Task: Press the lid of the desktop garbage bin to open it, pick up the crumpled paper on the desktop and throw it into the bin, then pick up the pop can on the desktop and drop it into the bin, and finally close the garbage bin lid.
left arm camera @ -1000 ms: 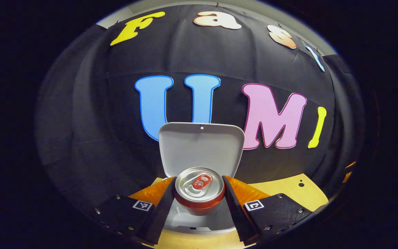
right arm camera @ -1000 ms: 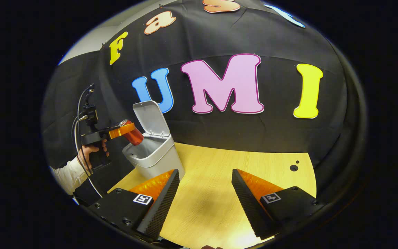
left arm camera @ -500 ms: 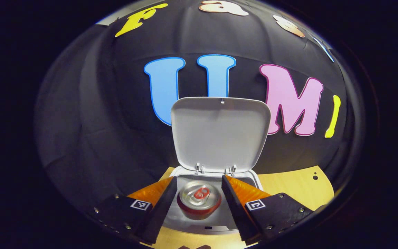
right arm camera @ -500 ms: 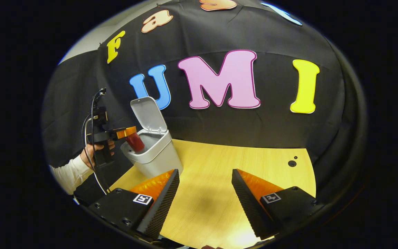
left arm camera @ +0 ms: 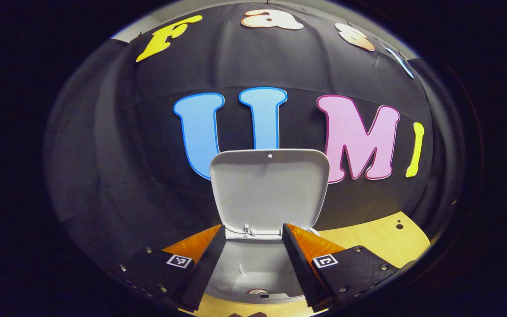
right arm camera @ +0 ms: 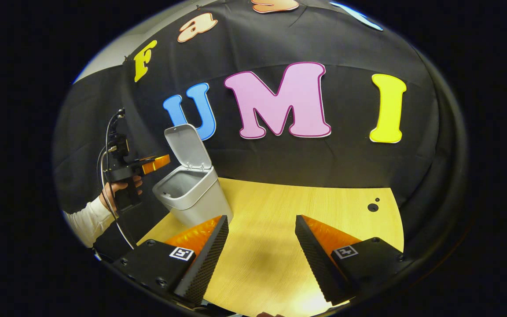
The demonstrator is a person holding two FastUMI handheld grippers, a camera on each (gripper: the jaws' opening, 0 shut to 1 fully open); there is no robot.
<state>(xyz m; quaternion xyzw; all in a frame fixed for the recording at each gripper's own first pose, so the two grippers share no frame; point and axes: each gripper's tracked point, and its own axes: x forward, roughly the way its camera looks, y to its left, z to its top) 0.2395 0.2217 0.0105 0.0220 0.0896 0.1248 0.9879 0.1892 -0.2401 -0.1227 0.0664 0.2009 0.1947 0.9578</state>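
The grey desktop bin (right arm camera: 194, 200) stands on the wooden table with its lid (left arm camera: 269, 189) tipped up and back. In the left gripper view I look down into the bin's inside (left arm camera: 253, 270), where a sliver of the pop can (left arm camera: 258, 291) shows at the bottom. My left gripper (left arm camera: 253, 233) hangs open just above the bin's mouth, nothing between its fingers. In the right gripper view that left gripper (right arm camera: 154, 164) sits at the bin's left rim, held by a hand (right arm camera: 119, 189). My right gripper (right arm camera: 260, 224) stands open over bare table.
The wooden table (right arm camera: 280, 220) stretches to the right of the bin, with two small dark holes (right arm camera: 372, 207) near its far right. A white sleeve (right arm camera: 82, 220) and a cable (right arm camera: 108, 176) lie left of the bin. The black cloth wall stands close behind the raised lid.
The left gripper has let go of the pop can, which dropped from between its fingers into the bin. The left gripper has pulled back slightly. The right gripper has stayed put.
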